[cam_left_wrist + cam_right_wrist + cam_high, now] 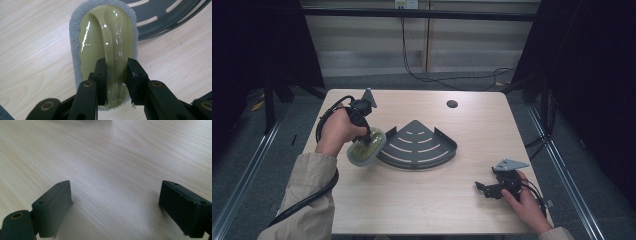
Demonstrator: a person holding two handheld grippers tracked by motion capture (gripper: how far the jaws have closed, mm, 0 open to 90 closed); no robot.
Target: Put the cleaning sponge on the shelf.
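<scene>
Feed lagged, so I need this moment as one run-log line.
left hand-held gripper: shut on scrub pad handle | pad: beside corner rack | right hand-held gripper: open, low over table

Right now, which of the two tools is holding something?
The left tool: it is shut on the scrubber's green handle, beside the rack. The right tool stands open over bare table.

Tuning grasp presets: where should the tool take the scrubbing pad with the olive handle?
Grip the raised handle ridge along the middle of the scrubbing pad, from above with one jaw on each side. It is narrow and stands proud of the wide pad. The left tool holds it this way.
</scene>
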